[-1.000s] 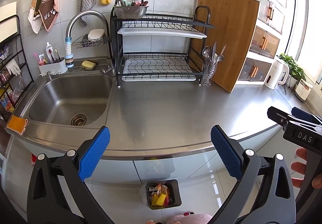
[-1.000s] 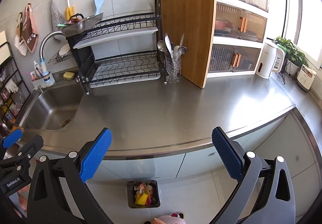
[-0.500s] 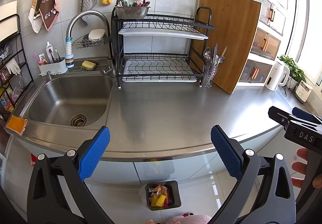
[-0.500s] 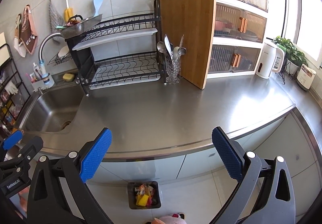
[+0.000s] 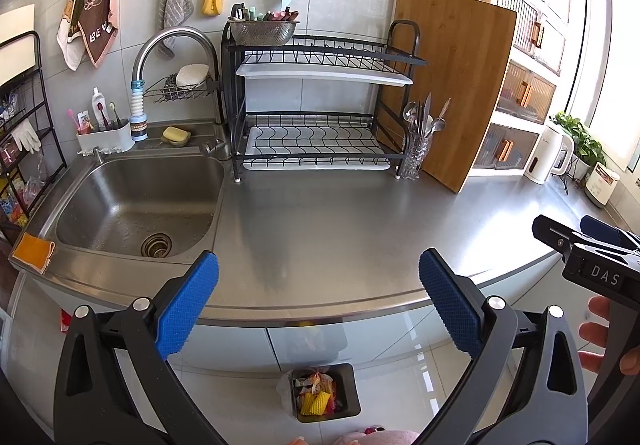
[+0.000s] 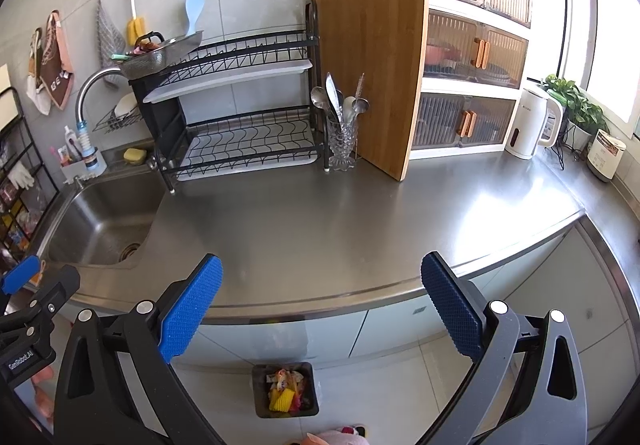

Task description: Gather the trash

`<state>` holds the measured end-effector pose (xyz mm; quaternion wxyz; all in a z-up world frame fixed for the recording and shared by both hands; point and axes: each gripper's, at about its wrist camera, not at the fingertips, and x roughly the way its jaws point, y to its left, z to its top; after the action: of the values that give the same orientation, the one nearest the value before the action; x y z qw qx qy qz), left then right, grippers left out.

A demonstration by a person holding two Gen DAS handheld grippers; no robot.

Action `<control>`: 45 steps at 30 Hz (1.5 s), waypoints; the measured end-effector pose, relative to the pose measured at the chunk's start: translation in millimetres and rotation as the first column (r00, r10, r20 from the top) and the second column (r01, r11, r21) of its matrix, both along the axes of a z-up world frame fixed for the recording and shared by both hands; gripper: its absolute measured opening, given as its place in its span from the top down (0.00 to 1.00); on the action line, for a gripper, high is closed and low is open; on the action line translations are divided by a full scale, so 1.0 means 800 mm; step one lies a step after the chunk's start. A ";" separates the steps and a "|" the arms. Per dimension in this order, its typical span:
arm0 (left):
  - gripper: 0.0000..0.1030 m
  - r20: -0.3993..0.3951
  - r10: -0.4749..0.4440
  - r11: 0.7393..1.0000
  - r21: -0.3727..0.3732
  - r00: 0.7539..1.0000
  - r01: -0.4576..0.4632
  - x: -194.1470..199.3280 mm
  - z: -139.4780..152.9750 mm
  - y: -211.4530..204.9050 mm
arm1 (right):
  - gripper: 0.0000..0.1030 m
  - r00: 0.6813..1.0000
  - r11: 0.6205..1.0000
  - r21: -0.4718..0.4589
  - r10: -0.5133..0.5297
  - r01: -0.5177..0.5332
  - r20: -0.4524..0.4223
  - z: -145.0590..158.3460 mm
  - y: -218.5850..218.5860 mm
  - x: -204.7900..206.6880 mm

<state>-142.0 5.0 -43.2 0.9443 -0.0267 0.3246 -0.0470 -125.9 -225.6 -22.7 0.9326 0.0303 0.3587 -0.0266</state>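
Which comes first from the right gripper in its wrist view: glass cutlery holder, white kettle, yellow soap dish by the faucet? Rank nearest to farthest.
From the right gripper, open over the counter's front edge:
1. Glass cutlery holder, straight ahead beside the dish rack.
2. White kettle, far right, and yellow soap dish, far left behind the sink: too close to call.

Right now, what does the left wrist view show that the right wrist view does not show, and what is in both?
Only the left wrist view shows the orange cloth on the sink's front corner and the whole round drain. Only the right wrist view shows the counter's far right end and the full white electric kettle. Both show the open left gripper, the open right gripper, the black floor bin of trash and the upright wooden cutting board.
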 end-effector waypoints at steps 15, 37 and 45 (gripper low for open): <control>0.08 0.006 -0.003 1.000 0.001 1.000 0.003 -0.001 0.001 -0.002 | 0.03 1.000 1.000 0.007 -0.005 0.005 0.008 0.004 -0.006 -0.003; 0.08 -0.006 0.041 0.999 0.009 0.999 -0.041 -0.001 0.003 0.003 | 0.03 1.000 1.000 0.029 -0.003 0.003 0.001 -0.001 -0.014 0.000; 0.08 -0.003 0.035 0.999 0.003 0.999 -0.035 0.000 0.004 0.003 | 0.03 1.000 0.999 0.032 0.009 -0.010 0.003 -0.002 -0.009 0.001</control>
<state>-141.9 7.5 -40.1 0.9445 -0.0309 0.3257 -0.0298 -125.3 -232.6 -24.4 0.9326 0.0433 0.3580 -0.0165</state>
